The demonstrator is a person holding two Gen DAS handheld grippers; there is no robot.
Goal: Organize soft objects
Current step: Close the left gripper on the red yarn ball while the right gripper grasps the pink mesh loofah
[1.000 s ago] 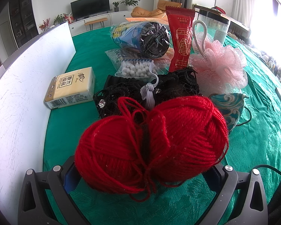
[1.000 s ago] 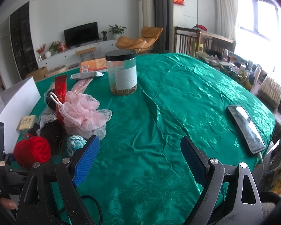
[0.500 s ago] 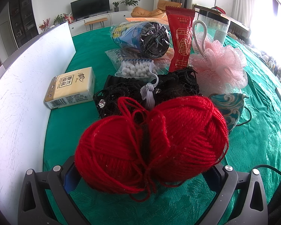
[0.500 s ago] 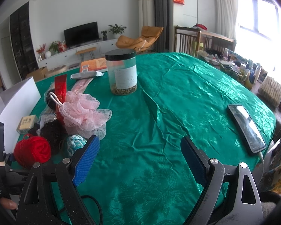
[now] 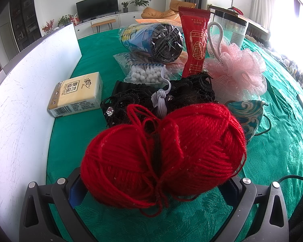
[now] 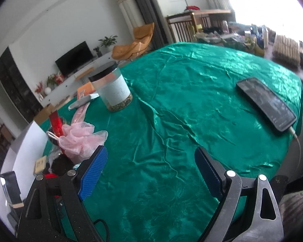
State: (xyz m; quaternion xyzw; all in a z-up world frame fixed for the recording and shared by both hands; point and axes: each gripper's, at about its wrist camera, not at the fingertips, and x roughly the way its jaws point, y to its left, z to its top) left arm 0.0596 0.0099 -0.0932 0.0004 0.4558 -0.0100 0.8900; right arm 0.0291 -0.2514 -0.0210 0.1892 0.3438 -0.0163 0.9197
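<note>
My left gripper [image 5: 154,181] is shut on a red ball of yarn [image 5: 163,155], low over the green tablecloth [image 5: 74,147]. Behind the yarn lie black lace fabric [image 5: 189,94] with a grey hair tie [image 5: 160,99], a teal patterned mask [image 5: 245,114], a pink bath pouf [image 5: 238,70], a bag of cotton balls [image 5: 145,75] and a tissue pack [image 5: 76,92]. My right gripper [image 6: 149,173] is open and empty above bare cloth. The pink pouf also shows in the right wrist view [image 6: 78,138], left of that gripper.
A white board [image 5: 20,100] stands along the left. A red packet [image 5: 194,42] and a wrapped blue roll [image 5: 153,38] sit behind the pile. A clear jar with a black lid [image 6: 111,88] and a phone on a cable [image 6: 266,102] lie on the cloth.
The left gripper and yarn have not moved. The right gripper has tilted and swung, so its view now rolls to the left.
</note>
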